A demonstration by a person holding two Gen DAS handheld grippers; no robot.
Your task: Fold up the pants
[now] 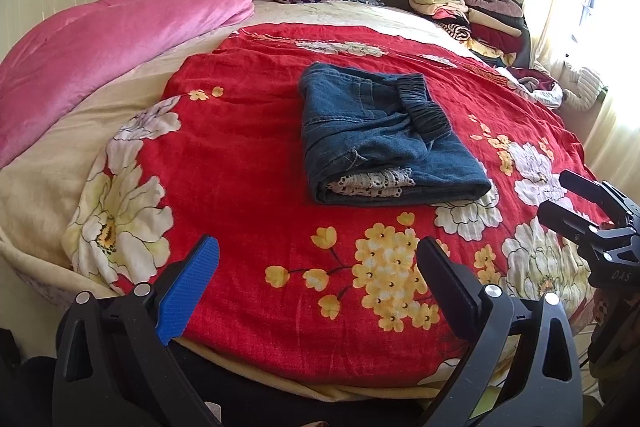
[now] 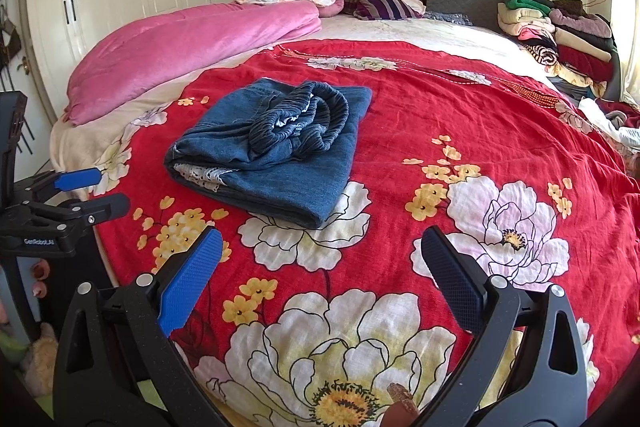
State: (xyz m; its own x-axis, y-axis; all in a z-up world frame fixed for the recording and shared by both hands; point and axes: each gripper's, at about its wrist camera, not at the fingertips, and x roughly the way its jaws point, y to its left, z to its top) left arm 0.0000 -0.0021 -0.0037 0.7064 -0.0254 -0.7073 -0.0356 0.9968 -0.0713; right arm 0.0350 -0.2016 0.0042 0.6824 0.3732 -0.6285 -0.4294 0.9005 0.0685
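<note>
Red floral bedspread (image 1: 248, 131) carries folded pants (image 1: 384, 135); left tongs (image 1: 316, 267) and right tongs (image 2: 320, 259) spread, empty, near edge—folding looks done, perhaps only tidying remains.

Both tools (image 1: 318, 259) (image 2: 322, 251) agape, empty.

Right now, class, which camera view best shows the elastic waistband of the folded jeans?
The right wrist view: the gathered waistband lies open, its full loop and pale lining visible atop the folded jeans. The left wrist view shows only a side-on strip of the waistband.
</note>
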